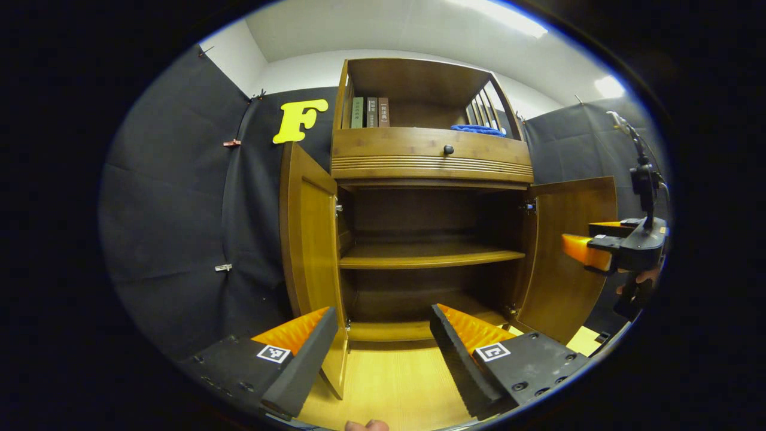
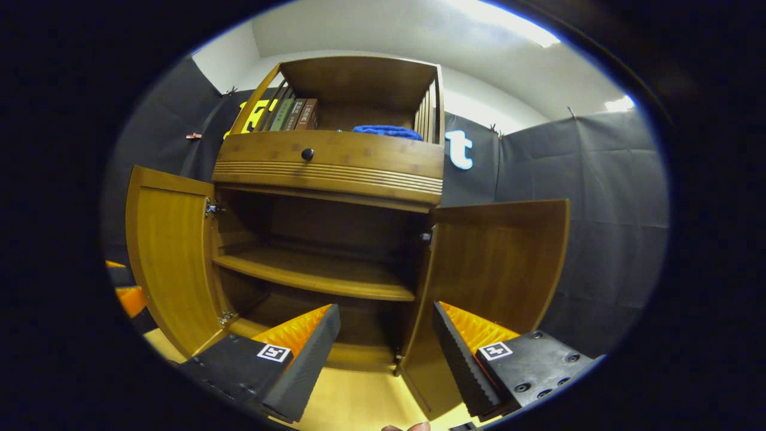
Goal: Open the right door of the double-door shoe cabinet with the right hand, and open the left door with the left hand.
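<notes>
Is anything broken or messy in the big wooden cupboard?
Nothing stands out. The left door and right door both hang open, straight on their hinges. The inner shelf sits level, books stand upright, and a blue cloth lies up top.

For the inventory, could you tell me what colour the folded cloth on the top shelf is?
Blue; the folded cloth shows best in the right gripper view.

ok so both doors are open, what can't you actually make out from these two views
- Book spines, left gripper view: too small to read.
- Blue cloth, right gripper view: the drawer front hides its lower part.
- Outer face of the left door and right door: they face away.
- Cabinet floor, left gripper view: partly behind the left gripper.
</notes>
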{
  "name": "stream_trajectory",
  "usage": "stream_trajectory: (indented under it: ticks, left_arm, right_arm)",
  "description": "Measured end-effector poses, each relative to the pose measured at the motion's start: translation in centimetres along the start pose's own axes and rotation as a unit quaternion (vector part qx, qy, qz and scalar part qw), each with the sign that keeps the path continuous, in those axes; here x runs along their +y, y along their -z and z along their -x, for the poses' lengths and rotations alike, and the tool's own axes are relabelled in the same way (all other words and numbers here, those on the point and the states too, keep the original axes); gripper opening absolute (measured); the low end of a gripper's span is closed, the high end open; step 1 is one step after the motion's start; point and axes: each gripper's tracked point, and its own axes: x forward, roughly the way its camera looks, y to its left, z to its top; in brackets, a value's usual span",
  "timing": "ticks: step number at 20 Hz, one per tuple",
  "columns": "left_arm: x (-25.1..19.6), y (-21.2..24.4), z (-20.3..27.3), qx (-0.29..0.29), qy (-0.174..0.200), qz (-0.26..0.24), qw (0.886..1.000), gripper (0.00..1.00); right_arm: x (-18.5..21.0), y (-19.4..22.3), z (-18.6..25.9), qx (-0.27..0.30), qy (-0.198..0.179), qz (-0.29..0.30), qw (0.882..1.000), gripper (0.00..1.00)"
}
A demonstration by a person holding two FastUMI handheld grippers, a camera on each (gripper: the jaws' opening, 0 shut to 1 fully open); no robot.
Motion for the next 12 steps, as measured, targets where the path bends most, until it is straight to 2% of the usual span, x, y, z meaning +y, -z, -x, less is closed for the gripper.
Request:
stream_trajectory:
  ticks: [5, 10, 12]
  left_arm:
    - [-1.1, 0.1, 1.3, 0.005, 0.005, -0.004, 1.0, 0.96]
    - [-1.8, -0.1, 1.8, 0.006, 0.012, -0.001, 1.0, 0.96]
    - [-2.2, -0.2, 2.0, 0.005, 0.015, -0.002, 1.0, 0.96]
  right_arm:
    - [2.7, -1.0, -0.1, -0.002, -0.022, -0.015, 1.0, 0.96]
    - [3.1, -1.5, 0.9, -0.006, -0.032, -0.01, 0.999, 1.0]
    - [2.6, -1.5, 1.1, -0.005, -0.028, -0.015, 0.999, 0.98]
